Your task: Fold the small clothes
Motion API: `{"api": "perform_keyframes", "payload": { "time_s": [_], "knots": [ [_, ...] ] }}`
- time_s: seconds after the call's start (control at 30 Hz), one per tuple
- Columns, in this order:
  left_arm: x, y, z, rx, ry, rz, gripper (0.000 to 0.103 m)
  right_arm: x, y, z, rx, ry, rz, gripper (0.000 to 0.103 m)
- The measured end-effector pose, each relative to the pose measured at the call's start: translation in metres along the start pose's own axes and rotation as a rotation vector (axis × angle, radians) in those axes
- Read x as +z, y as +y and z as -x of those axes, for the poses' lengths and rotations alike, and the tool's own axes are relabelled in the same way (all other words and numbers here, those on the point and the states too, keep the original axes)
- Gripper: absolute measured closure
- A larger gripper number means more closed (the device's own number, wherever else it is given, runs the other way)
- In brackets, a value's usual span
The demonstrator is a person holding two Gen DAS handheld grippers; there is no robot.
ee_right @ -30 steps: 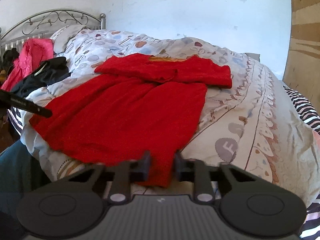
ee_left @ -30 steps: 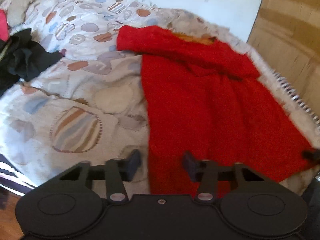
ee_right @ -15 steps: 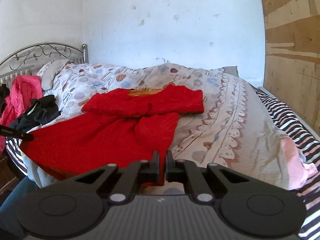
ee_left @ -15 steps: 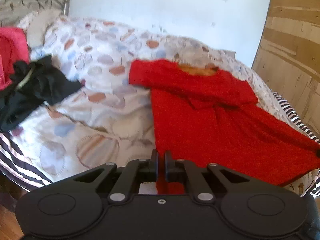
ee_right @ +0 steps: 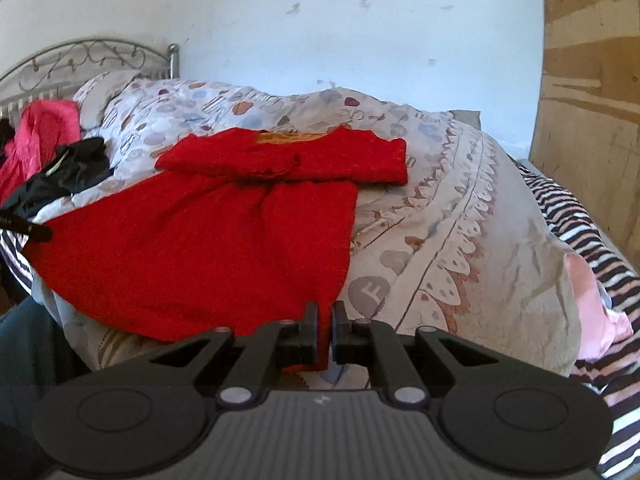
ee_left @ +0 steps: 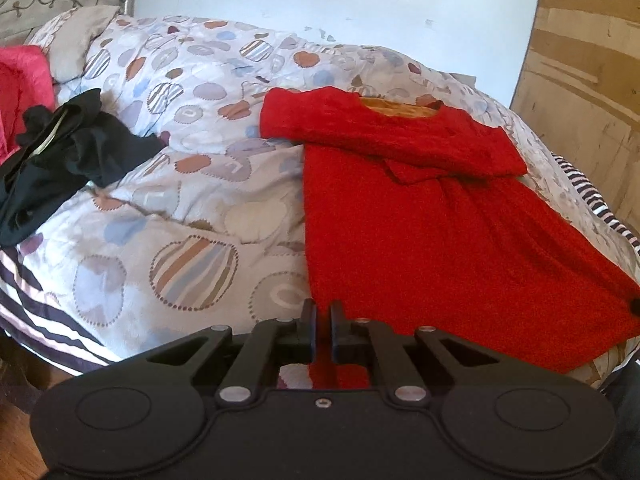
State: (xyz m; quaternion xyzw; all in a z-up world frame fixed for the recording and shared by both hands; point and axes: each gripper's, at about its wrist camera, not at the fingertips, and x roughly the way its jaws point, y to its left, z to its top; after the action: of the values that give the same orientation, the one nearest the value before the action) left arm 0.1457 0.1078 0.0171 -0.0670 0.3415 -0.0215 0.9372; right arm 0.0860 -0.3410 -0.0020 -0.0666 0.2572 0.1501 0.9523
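The red knitted dress lies spread on the bed; the left hand-held gripper and right hand-held gripper each pinch a hem corner at the near edge.

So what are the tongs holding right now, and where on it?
Both hold the red dress: left tongs shut on its bottom-left hem corner, right tongs on the bottom-right hem corner.

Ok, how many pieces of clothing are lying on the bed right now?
3, at least. The red dress is spread across the duvet, the black garment sits crumpled towards the headboard, and the pink garment lies beside it. More may be hidden out of view.
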Motion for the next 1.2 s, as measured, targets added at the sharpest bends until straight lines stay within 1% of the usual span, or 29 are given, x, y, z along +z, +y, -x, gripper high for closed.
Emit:
{"api": "perform_keyframes", "payload": {
  "time_s": [0.07, 0.1, 0.13, 0.17, 0.2, 0.27, 0.3, 0.33, 0.37, 0.4, 0.47, 0.5, 0.53, 0.57, 0.63, 0.67, 0.7, 0.77, 0.8, 0.83, 0.87, 0.9, 0.93, 0.97, 1.0, 1.1, 1.2],
  "knots": [
    [0.002, -0.002, 0.000, 0.003, 0.006, -0.002, 0.091, 0.001, 0.002, 0.001, 0.001, -0.003, 0.032, 0.087],
    [0.003, -0.002, 0.000, 0.002, 0.008, -0.003, 0.091, 0.001, 0.004, 0.003, -0.001, -0.012, 0.056, 0.076],
    [0.004, -0.002, 0.001, -0.002, 0.009, -0.005, 0.087, 0.001, 0.006, 0.005, -0.007, -0.022, 0.082, 0.058],
    [0.005, -0.002, 0.002, -0.002, 0.006, -0.007, 0.083, 0.001, 0.008, 0.007, -0.008, -0.032, 0.111, 0.051],
    [0.006, -0.003, 0.003, -0.002, 0.001, -0.011, 0.077, 0.001, 0.010, 0.010, -0.002, -0.042, 0.143, 0.046],
    [0.006, -0.006, 0.007, 0.002, -0.015, -0.025, 0.054, 0.000, 0.019, 0.014, 0.025, -0.047, 0.237, 0.042],
    [0.006, -0.007, 0.009, 0.009, -0.026, -0.032, 0.048, -0.001, 0.023, 0.016, 0.043, -0.042, 0.283, 0.036],
    [0.006, -0.010, 0.012, 0.013, -0.038, -0.045, 0.035, -0.002, 0.029, 0.017, 0.066, -0.037, 0.330, 0.032],
    [0.006, -0.012, 0.013, 0.012, -0.048, -0.057, 0.026, -0.004, 0.034, 0.018, 0.085, -0.035, 0.365, 0.030],
    [0.006, -0.015, 0.015, 0.008, -0.059, -0.070, 0.024, -0.005, 0.041, 0.018, 0.100, -0.029, 0.398, 0.028],
    [0.007, -0.020, 0.016, 0.004, -0.068, -0.091, 0.013, -0.011, 0.057, 0.014, 0.113, -0.020, 0.488, 0.026],
    [0.007, -0.022, 0.016, 0.004, -0.071, -0.099, 0.010, -0.015, 0.066, 0.012, 0.113, -0.018, 0.534, 0.026],
    [0.007, -0.025, 0.016, 0.004, -0.076, -0.107, 0.004, -0.019, 0.076, 0.009, 0.107, -0.016, 0.588, 0.025],
    [0.007, -0.028, 0.017, 0.005, -0.083, -0.116, 0.002, -0.024, 0.087, 0.004, 0.093, -0.015, 0.651, 0.025],
    [0.007, -0.033, 0.017, -0.002, -0.086, -0.131, 0.001, -0.035, 0.104, -0.007, 0.050, -0.008, 0.756, 0.024],
    [0.006, -0.037, 0.016, -0.010, -0.083, -0.140, 0.001, -0.039, 0.112, -0.013, 0.009, -0.017, 0.798, 0.024],
    [0.005, -0.039, 0.016, -0.020, -0.083, -0.147, 0.001, -0.041, 0.116, -0.016, -0.014, -0.030, 0.818, 0.024],
    [0.002, -0.043, 0.018, -0.050, -0.085, -0.164, 0.001, -0.042, 0.126, -0.021, -0.034, -0.048, 0.838, 0.028],
    [0.001, -0.045, 0.018, -0.067, -0.087, -0.172, 0.001, -0.042, 0.128, -0.022, -0.031, -0.053, 0.838, 0.038],
    [-0.002, -0.047, 0.019, -0.089, -0.091, -0.182, 0.001, -0.040, 0.129, -0.023, -0.020, -0.050, 0.832, 0.056],
    [-0.004, -0.048, 0.021, -0.107, -0.096, -0.193, 0.001, -0.038, 0.130, -0.024, -0.002, -0.040, 0.817, 0.066],
    [-0.007, -0.050, 0.021, -0.120, -0.101, -0.207, 0.001, -0.034, 0.127, -0.025, 0.018, -0.035, 0.794, 0.082],
    [-0.010, -0.053, 0.022, -0.126, -0.106, -0.225, 0.001, -0.029, 0.125, -0.023, 0.040, -0.037, 0.758, 0.089],
    [-0.013, -0.056, 0.023, -0.129, -0.115, -0.245, 0.001, -0.021, 0.122, -0.022, 0.067, -0.041, 0.715, 0.092],
    [-0.016, -0.059, 0.023, -0.131, -0.126, -0.266, 0.001, -0.012, 0.118, -0.020, 0.093, -0.044, 0.678, 0.098],
    [-0.026, -0.071, 0.023, -0.134, -0.147, -0.337, 0.001, 0.022, 0.102, -0.015, 0.176, -0.050, 0.522, 0.099],
    [-0.039, -0.086, 0.022, -0.148, -0.158, -0.423, 0.001, 0.056, 0.081, -0.022, 0.250, -0.024, 0.349, 0.099]
  ]
}}
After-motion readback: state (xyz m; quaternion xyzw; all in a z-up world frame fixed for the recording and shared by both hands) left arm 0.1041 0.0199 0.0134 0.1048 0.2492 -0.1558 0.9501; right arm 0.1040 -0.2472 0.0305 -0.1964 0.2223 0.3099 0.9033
